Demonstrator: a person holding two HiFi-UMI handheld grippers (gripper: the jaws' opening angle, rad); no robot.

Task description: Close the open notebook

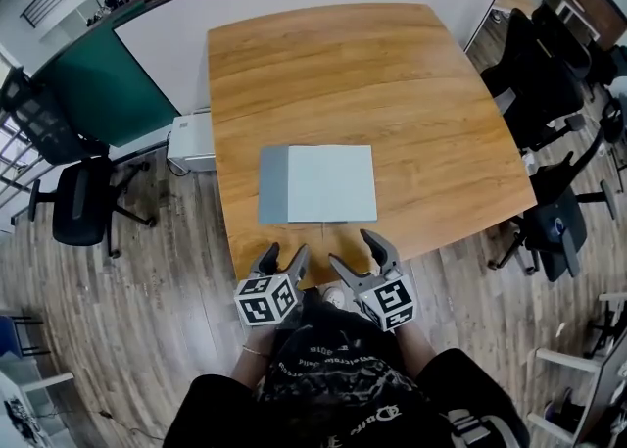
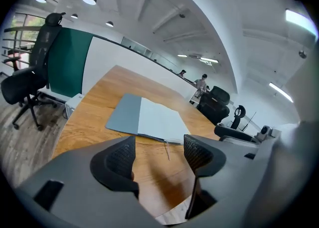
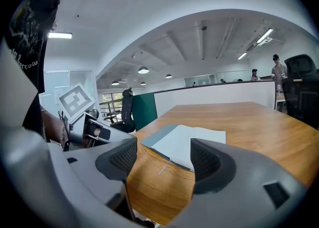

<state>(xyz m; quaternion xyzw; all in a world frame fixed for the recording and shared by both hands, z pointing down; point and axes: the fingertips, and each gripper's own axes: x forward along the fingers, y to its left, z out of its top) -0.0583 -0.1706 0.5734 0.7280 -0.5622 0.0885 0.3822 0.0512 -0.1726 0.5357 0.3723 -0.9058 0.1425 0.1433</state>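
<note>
Grey-blue notebook [image 1: 316, 184] lies open and flat on the brown wooden counter [image 1: 392, 74], near its 6 o'clock edge. Left claw [image 1: 285, 253] and right claw [image 1: 353, 250] hover at 6 o'clock of it, both spread wide and empty, seemingly staged for approach.

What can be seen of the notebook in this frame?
The notebook lies open and flat on the wooden table, near the person's edge: a grey panel on the person's left, a wider pale page on the right. A thin ribbon trails from its near edge onto the wood. The left gripper and right gripper are open, apart from it.
</note>
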